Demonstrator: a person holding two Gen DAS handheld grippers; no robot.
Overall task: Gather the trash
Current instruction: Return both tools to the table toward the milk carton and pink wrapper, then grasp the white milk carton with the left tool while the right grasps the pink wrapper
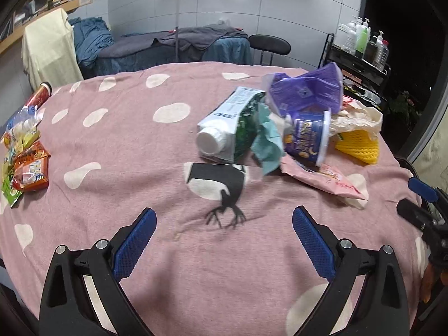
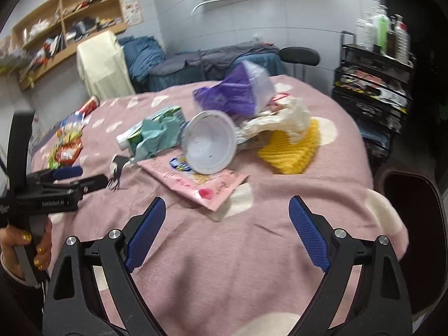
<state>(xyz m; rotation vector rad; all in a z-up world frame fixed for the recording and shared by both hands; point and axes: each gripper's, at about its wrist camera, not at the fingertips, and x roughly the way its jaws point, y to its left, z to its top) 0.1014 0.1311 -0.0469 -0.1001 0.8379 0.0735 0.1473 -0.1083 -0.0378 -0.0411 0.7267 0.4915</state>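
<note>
The left gripper [image 1: 224, 221] has its two blue-padded fingers spread wide above the pink cloth with cream patches [image 1: 134, 145], holding and touching nothing. The right gripper [image 2: 227, 212] is spread just as wide over the same cloth, also empty.

The trash lies in one heap on the far right part of the cloth. It has one white and green drink carton with a white screw cap [image 1: 226, 128] lying on its side, cap toward the left gripper; one crumpled teal paper [image 1: 267, 142] draped against the carton; one round blue printed plastic tub [image 1: 308, 137] tipped on its side, its pale empty inside showing in the right wrist view; one crumpled purple plastic bag [image 1: 305, 89] on top at the back; one cream crumpled wrapper [image 1: 358, 117]; one yellow foam net sleeve [image 1: 358, 145] at the far edge; and one flat pink snack packet [image 2: 196, 184] nearest the grippers, under the tub.

Well apart, at the cloth's left edge, sits a cluster of colourful snack packets [image 1: 28, 165] and one red tube-shaped can [image 1: 40, 95].
</note>
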